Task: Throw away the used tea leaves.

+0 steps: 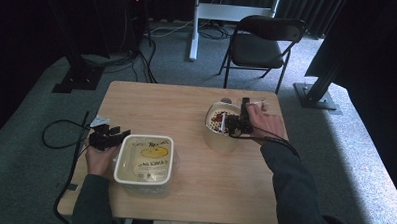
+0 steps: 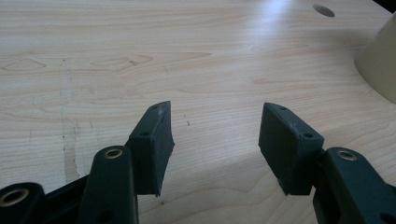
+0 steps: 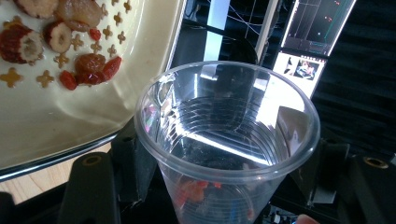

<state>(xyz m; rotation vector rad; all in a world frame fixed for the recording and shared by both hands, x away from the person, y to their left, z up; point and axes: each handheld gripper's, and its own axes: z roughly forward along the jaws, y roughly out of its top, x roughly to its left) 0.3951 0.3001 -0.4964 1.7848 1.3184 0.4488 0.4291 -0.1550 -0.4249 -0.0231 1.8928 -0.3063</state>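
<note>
On the light wooden table (image 1: 187, 104) I count two containers: one white rectangular plastic tub with a yellow-printed label (image 1: 144, 162) and one round cream-coloured bowl (image 1: 220, 124) holding dried red fruit. There is one clear ribbed plastic cup (image 3: 227, 140), seen in the right gripper view. Two black two-jaw grippers are in hand, the left gripper (image 2: 215, 142) and the right gripper (image 1: 232, 124). One black folding chair (image 1: 261, 44) stands behind the table.

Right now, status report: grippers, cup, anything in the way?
Left gripper open, idle over bare table. Right gripper shut on clear cup, held at the bowl rim. Tub beside left gripper; nothing blocking.
</note>
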